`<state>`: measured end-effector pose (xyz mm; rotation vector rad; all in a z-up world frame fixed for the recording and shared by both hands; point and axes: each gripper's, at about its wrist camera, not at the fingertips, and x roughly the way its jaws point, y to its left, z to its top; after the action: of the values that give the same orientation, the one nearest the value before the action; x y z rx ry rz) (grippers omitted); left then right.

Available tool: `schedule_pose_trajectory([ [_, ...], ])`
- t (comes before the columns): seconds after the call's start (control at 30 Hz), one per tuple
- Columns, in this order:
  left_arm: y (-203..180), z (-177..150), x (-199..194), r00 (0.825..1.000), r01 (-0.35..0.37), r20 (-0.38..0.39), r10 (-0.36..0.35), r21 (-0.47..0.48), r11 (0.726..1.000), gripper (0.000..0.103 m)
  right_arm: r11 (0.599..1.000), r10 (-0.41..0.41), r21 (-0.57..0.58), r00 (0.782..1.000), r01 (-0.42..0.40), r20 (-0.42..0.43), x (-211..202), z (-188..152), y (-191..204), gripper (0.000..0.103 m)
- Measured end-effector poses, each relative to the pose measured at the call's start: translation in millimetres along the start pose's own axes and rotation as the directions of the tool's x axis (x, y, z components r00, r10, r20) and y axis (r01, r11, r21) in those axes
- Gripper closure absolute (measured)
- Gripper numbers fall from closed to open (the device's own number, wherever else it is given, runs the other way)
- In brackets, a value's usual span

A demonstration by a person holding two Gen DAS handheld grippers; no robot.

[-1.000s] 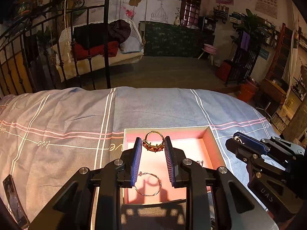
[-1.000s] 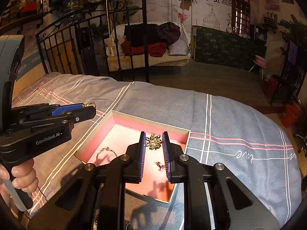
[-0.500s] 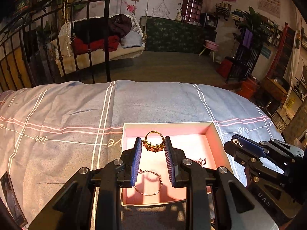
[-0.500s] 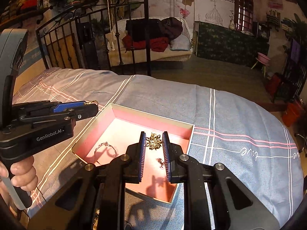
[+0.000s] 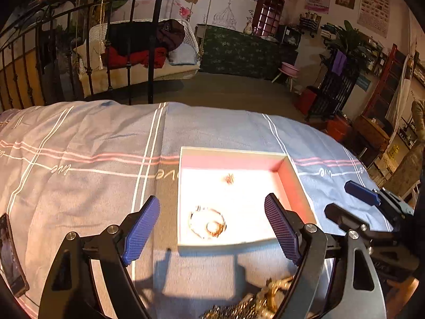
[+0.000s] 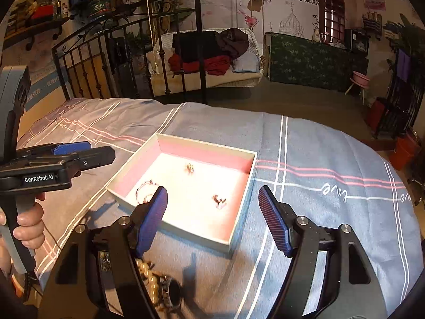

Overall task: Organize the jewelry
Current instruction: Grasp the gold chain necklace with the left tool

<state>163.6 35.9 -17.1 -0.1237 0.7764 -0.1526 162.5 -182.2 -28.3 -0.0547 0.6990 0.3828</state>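
Left gripper [image 5: 212, 228] and right gripper [image 6: 212, 212]: fingers just spread wide, nothing between them. Pink-lined box [image 6: 240, 196] sits on striped bedspread [image 5: 93, 138]. Inside: thin bangle [image 5: 205, 222] with gold ring [image 5: 216, 228], small gold cluster [image 6: 189, 168], silver piece [image 6: 219, 201]. Pearl strand [image 6: 148, 276] lies on bedspread beside box.

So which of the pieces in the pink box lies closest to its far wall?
The small gold cluster, alone near the back wall of the box. The thin hoop bracelet and the little dark piece lie nearer the front.
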Motion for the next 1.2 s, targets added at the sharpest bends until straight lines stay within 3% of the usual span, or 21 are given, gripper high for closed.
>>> schedule_pose_trajectory([
  [0.17,5,-76,-5,0.994,-0.009,-0.107,0.017,0.078,0.997,0.024,0.997,0.046,0.066,0.994,-0.04,-0.095,-16,-61,-8,0.031],
  [0.33,-1,-111,1,0.984,0.038,-0.177,-0.005,0.181,0.983,0.024,0.988,0.07,0.147,0.979,-0.042,-0.192,-20,-108,-11,0.03],
  [0.5,-19,-116,14,0.978,0.065,-0.209,-0.006,0.278,0.959,0.024,0.983,0.052,0.184,0.981,-0.018,-0.185,-23,-115,-12,0.028],
  [0.6,-30,-118,23,0.977,0.042,-0.208,0.037,0.363,0.931,0.02,0.981,0.056,0.192,0.982,-0.022,-0.178,-24,-115,-15,0.025],
  [0.8,-23,-113,32,0.972,0.052,-0.234,0.017,0.286,0.957,0.015,0.981,0.055,0.192,0.981,-0.018,-0.188,-21,-111,-16,0.025],
  [1.0,-20,-113,33,0.976,0.062,-0.219,0.0,0.278,0.959,0.016,0.981,0.091,0.187,0.976,-0.054,-0.196,-15,-113,-11,0.024],
  [1.03,-21,-113,32,0.977,0.061,-0.212,0.0,0.283,0.957,0.019,0.98,0.1,0.188,0.974,-0.061,-0.205,-12,-113,-10,0.024],
  [1.13,-26,-112,30,0.982,0.072,-0.187,-0.014,0.305,0.95,0.039,0.981,0.112,0.18,0.97,-0.073,-0.216,-7,-114,-5,0.024],
  [1.2,-29,-112,28,0.983,0.09,-0.181,-0.033,0.32,0.943,0.066,0.982,0.112,0.173,0.97,-0.075,-0.215,-7,-114,-3,0.024],
])
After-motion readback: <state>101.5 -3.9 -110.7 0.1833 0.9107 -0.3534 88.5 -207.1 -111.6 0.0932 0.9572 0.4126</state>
